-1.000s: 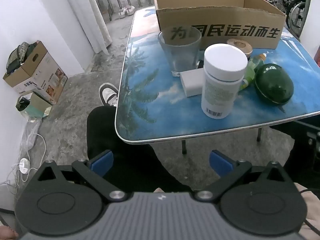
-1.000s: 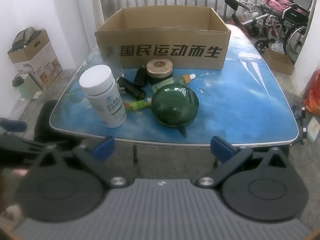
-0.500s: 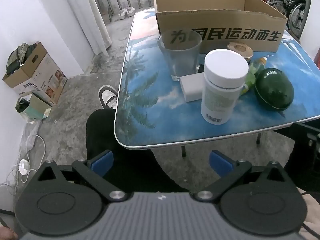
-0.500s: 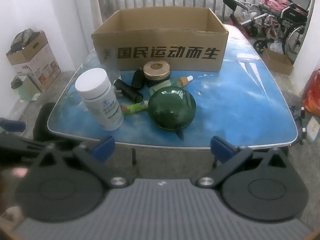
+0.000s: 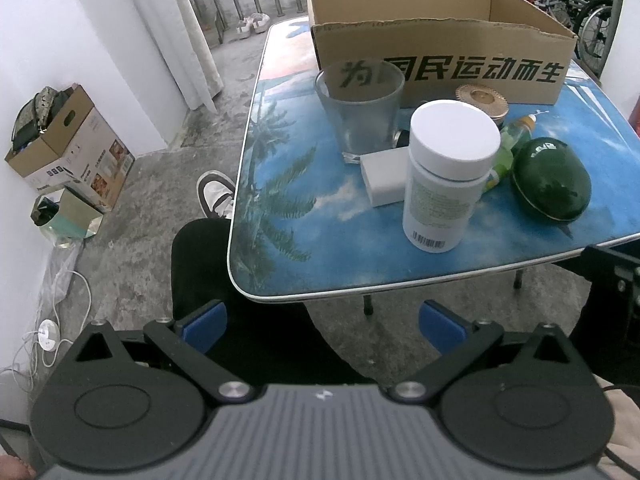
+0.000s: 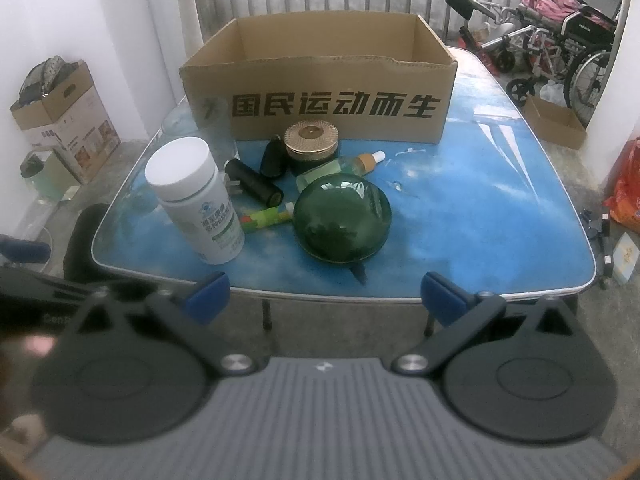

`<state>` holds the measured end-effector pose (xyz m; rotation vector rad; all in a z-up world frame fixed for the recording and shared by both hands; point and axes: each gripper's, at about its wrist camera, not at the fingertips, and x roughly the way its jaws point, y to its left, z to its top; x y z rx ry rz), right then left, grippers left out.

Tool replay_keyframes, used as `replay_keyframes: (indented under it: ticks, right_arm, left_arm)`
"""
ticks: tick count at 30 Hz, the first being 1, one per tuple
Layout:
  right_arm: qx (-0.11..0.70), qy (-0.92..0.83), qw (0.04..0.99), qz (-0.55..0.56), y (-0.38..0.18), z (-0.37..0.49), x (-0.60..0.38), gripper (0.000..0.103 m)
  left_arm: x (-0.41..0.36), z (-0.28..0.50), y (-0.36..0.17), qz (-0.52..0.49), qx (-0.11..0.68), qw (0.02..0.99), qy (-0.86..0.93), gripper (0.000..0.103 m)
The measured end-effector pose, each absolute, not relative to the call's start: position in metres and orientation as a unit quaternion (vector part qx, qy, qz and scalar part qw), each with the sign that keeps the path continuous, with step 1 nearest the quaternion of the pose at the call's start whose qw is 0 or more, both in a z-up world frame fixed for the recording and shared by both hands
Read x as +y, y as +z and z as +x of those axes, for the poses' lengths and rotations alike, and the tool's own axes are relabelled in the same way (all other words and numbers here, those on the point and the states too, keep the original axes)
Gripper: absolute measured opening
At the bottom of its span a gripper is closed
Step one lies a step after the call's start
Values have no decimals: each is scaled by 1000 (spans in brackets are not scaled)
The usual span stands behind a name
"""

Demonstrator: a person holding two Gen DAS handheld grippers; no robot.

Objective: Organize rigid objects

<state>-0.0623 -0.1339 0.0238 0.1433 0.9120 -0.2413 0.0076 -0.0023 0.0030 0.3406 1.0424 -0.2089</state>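
A blue table (image 5: 280,200) (image 6: 480,208) carries an open cardboard box (image 5: 440,40) (image 6: 320,92) at the back. In front of it stand a white bottle (image 5: 446,176) (image 6: 196,200), a glass tumbler (image 5: 360,108), a white block (image 5: 384,178), a green dome (image 5: 552,184) (image 6: 342,218), a gold-lidded jar (image 6: 312,146), a dropper bottle (image 6: 344,168), two black cylinders (image 6: 254,182) and a green tube (image 6: 266,216). My left gripper (image 5: 324,324) and right gripper (image 6: 326,296) hang open before the table's near edge, holding nothing.
A person's dark trouser leg (image 5: 248,320) and shoe (image 5: 218,198) are under the table's left corner. A printed carton (image 5: 68,140) and a cable (image 5: 52,320) lie on the concrete floor at left. Wheelchairs (image 6: 560,40) and a small box (image 6: 554,122) stand at right.
Both grippers have drawn back slightly from the table and risen a little; the objects appear a bit farther away. Nothing on the table has moved.
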Motion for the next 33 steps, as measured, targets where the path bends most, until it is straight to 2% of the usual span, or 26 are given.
replay_keyframes:
  ticks: [33]
  right_arm:
    - [441,-113,887,73,21,-61,-135,102]
  left_arm:
    - [-3,8,3,162,491,850,-98,103]
